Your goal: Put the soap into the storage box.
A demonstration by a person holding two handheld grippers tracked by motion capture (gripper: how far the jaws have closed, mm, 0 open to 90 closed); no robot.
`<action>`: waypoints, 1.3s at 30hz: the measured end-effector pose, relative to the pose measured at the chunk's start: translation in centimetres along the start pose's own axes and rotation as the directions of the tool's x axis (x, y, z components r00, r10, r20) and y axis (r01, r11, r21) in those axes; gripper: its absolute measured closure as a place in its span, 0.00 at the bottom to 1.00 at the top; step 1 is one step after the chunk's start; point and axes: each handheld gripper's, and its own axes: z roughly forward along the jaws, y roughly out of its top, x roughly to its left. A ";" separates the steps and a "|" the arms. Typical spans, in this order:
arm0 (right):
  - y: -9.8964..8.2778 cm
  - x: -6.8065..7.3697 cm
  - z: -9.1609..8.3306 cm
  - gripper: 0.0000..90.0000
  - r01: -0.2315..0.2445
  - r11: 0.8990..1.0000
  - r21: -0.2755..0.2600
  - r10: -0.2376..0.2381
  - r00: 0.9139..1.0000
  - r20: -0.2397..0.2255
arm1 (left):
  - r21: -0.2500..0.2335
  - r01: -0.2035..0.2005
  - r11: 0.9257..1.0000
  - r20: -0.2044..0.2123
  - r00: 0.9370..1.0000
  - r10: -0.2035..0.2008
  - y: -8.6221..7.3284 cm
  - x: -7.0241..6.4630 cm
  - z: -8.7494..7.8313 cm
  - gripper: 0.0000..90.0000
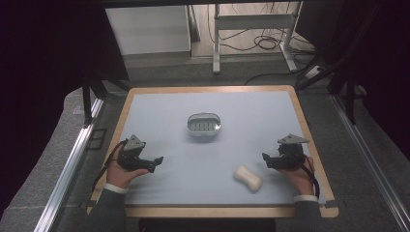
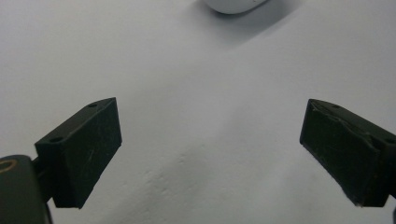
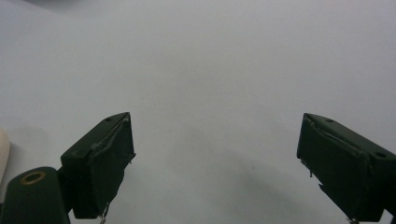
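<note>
A cream, peanut-shaped soap bar (image 1: 248, 179) lies on the pale blue mat (image 1: 212, 145) near the front, right of centre. A small oval metal-and-white dish (image 1: 204, 125) stands at the mat's middle. My left gripper (image 1: 155, 162) rests at the front left, held by a hand, jaws wide apart over bare mat (image 2: 210, 154). My right gripper (image 1: 266, 159) sits at the front right, just right of the soap, jaws also wide apart (image 3: 215, 163). The soap's edge (image 3: 2, 154) shows at the far left of the right gripper view. A white rounded object (image 2: 233, 4) peeks in at the top of the left gripper view.
The mat lies on a wooden table (image 1: 212, 211) with its rim visible all round. Beyond the far edge is grey floor with a desk frame (image 1: 251, 29) and cables (image 1: 266, 43). Metal rails (image 1: 72, 159) run along both sides.
</note>
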 end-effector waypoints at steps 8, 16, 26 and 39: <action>-0.1 -1.2 -0.9 0.16 -0.021 0.999 -0.029 0.020 0.999 -0.044 | 0.001 0.003 1.000 -0.021 1.000 -0.003 0.0 -0.5 0.0 0.10; 0.3 -0.6 -1.5 0.19 -0.001 1.000 -0.029 0.000 0.998 -0.060 | 0.019 -0.013 1.000 0.012 1.000 0.013 -0.2 -0.8 -0.6 0.11; 0.6 -0.2 -1.4 0.21 0.001 1.000 -0.008 -0.001 0.998 -0.059 | 0.035 -0.022 0.999 0.019 1.000 0.021 -0.5 -0.4 0.0 0.10; 1.9 0.7 -3.6 0.23 0.017 1.000 -0.010 -0.018 0.992 -0.127 | 0.052 -0.050 0.997 0.017 0.999 0.049 -0.8 -0.4 0.1 0.10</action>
